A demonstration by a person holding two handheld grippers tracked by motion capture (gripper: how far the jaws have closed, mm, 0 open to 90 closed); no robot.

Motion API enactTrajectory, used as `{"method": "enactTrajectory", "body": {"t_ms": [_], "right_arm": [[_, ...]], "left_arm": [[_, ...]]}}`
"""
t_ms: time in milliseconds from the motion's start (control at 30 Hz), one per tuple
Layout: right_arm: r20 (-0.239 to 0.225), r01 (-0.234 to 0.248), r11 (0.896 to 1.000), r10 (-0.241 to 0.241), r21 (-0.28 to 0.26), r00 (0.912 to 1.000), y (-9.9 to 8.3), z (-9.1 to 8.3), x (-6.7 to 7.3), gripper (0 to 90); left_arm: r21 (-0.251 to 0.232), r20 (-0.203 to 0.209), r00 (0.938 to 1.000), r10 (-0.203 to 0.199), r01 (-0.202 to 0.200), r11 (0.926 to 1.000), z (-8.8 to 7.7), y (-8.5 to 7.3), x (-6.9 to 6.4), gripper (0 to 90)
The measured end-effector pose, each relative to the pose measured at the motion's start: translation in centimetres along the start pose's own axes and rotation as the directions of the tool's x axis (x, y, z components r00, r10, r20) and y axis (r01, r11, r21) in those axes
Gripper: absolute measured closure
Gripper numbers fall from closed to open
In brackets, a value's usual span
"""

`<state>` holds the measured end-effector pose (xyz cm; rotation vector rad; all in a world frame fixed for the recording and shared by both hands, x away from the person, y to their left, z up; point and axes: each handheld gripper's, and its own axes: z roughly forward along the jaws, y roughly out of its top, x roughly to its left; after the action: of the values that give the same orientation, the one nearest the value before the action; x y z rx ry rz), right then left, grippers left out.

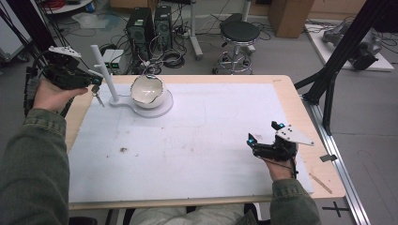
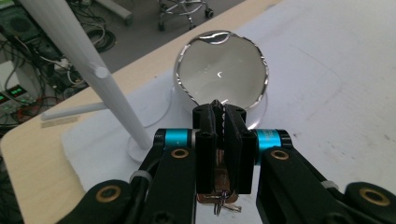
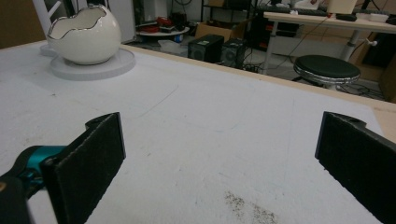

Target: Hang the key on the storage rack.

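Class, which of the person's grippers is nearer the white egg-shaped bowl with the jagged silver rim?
Left. The left gripper hangs just left of the white egg-shaped bowl, by the stand's post; the right gripper rests far across the table.

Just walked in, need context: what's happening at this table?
A person holds a gripper in each hand. The left gripper is shut on a small key that dangles near the white stand, above the egg-shaped white bowl on its round base. The right gripper rests open on the white mat, holding nothing. Likely the key is meant for the stand or the bowl.
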<state>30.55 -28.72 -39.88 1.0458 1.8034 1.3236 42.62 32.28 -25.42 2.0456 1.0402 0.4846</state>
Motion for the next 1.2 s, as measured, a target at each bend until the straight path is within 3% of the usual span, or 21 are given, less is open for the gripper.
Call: {"method": "enactTrajectory", "body": {"t_ms": [367, 667, 900, 1033, 1200], "right_arm": [[0.010, -0.002, 1.000, 0.002, 0.005, 0.9999, -0.2, -0.2, -0.2, 0.4], [0.008, -0.017, 1.000, 0.017, 0.011, 0.9998, -0.3, -0.3, -0.3, 0.4], [0.014, -0.020, 1.000, 0.020, 0.010, 0.9997, -0.5, -0.6, -0.3, 0.5], [0.022, -0.031, 0.999, 0.031, 0.013, 0.9993, -0.6, -0.9, -0.5, 0.5], [0.022, -0.028, 0.999, 0.028, 0.020, 0.9994, -0.8, -1.1, -0.6, 0.4]], "left_arm": [[0.001, -0.028, 0.9995, -0.014, 0.014, 0.9999, 0.2, 1.0, 1.7, 82.9], [-0.045, -0.031, 0.9985, -0.046, 0.045, 0.9980, 0.7, 1.9, 3.5, 82.9], [-0.085, -0.026, 0.9979, -0.059, 0.056, 0.9948, 1.4, 2.6, 4.1, 82.9], [-0.083, -0.041, 0.9972, -0.062, 0.059, 0.9948, 1.5, 3.0, 4.7, 82.9], [-0.120, -0.044, 0.9950, -0.089, 0.084, 0.9892, 1.4, 3.5, 5.6, 82.9]]}}
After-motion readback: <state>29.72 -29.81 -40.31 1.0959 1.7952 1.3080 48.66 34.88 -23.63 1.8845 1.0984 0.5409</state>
